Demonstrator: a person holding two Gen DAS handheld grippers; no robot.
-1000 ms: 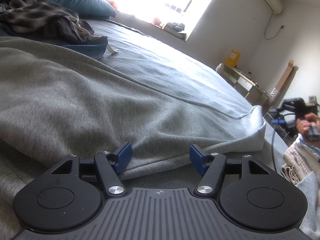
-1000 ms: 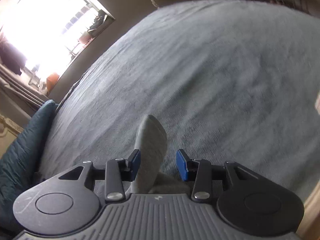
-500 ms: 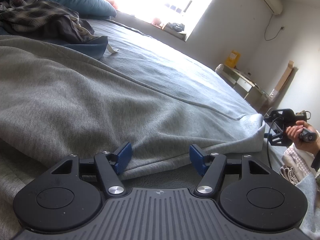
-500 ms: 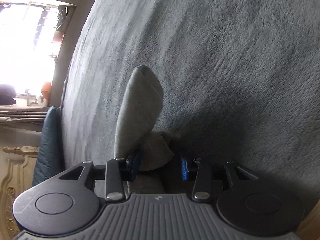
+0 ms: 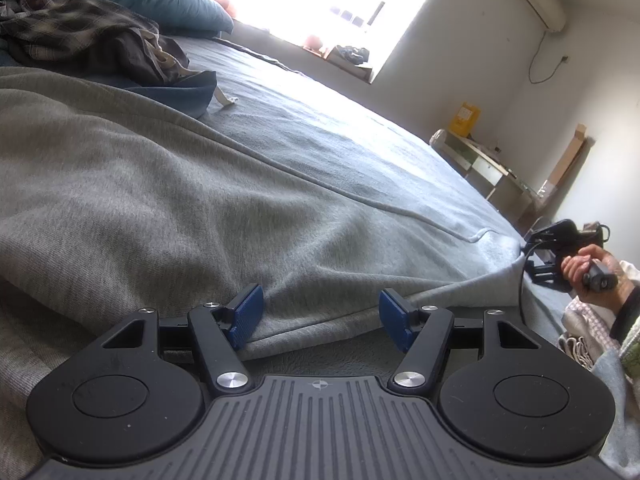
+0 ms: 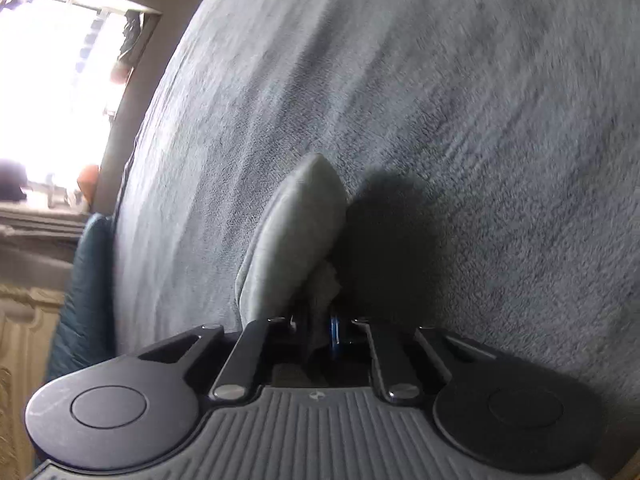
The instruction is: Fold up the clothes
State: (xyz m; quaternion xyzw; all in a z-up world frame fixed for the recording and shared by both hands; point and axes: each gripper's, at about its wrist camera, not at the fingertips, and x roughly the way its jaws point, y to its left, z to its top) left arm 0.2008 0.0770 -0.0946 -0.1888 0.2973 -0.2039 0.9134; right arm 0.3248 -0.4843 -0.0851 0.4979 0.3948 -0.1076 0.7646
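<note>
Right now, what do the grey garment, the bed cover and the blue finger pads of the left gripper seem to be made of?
Grey garment: probably thick cotton jersey or fleece, matte; a fine knit grain shows, with soft rounded folds.
Bed cover: a short-pile plush or fleece, blue-grey; the surface looks fuzzy.
Blue finger pads of the left gripper: likely moulded plastic or rubber, smooth with a slight sheen; which one, I cannot tell.
</note>
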